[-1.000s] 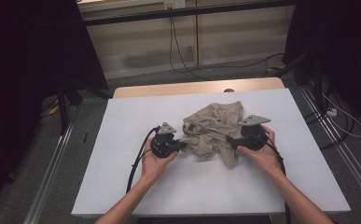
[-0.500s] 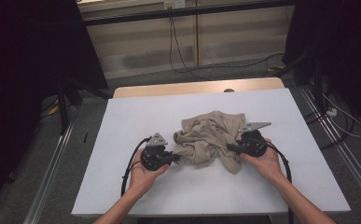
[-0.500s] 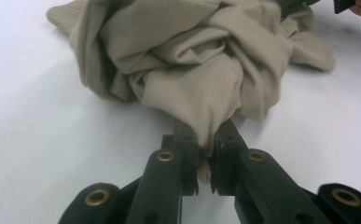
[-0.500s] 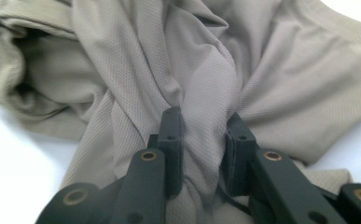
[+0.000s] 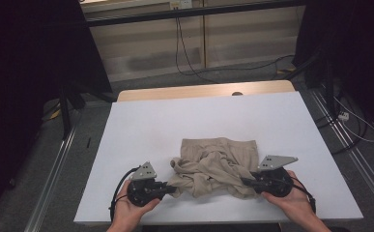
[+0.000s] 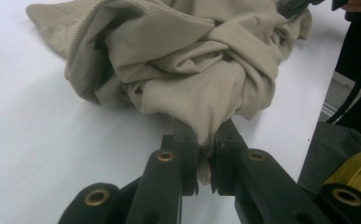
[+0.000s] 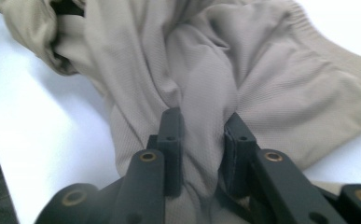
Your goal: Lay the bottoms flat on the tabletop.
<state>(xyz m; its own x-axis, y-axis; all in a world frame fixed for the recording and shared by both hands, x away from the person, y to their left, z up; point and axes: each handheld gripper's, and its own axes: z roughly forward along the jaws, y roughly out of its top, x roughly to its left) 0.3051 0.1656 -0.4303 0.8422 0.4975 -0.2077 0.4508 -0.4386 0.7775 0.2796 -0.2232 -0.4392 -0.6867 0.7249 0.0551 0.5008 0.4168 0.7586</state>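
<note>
Dragging the beige garment (image 5: pixel 217 164) toward you has half-spread it — your left gripper (image 5: pixel 171 187) stays clenched on a corner. Your right gripper (image 5: pixel 246 182) has just closed on a fold — keep pulling apart.

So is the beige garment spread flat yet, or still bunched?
Still bunched: the beige garment lies twisted in folds on the table, only its ribbed far edge flat.

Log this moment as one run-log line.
left gripper: shut on beige garment | right gripper: shut on garment | garment: bunched, on white table
</note>
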